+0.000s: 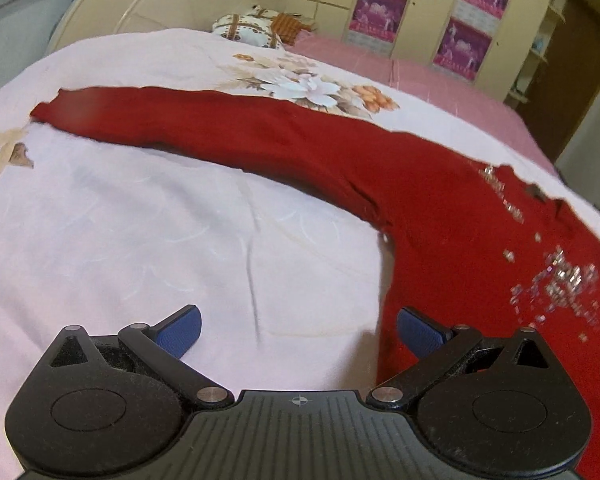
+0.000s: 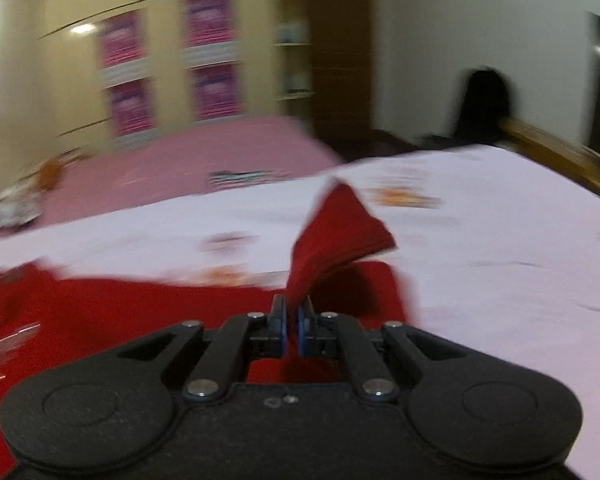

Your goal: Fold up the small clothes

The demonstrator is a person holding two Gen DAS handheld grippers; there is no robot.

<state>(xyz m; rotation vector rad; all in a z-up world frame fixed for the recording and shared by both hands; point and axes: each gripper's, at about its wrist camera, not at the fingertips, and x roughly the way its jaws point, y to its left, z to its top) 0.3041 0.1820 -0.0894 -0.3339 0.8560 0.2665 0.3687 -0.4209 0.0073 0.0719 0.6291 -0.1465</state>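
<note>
A red long-sleeved top [image 1: 440, 216] with silver sequins lies spread on the pale floral bedsheet [image 1: 140, 220]. One sleeve stretches to the far left in the left wrist view. My left gripper [image 1: 298, 330] is open and empty, low over the sheet at the top's side edge. My right gripper [image 2: 293, 320] is shut on the end of the other red sleeve [image 2: 336, 232], which it holds lifted above the sheet. The rest of the top [image 2: 140, 312] lies below and to the left. The right wrist view is motion-blurred.
A pink bedspread [image 1: 400, 72] covers the far side of the bed. A patterned pillow [image 1: 248, 28] lies by the cream headboard [image 1: 160, 4]. A wardrobe with purple posters [image 1: 420, 12] stands behind. A wooden bed rail [image 2: 560, 156] runs along the right.
</note>
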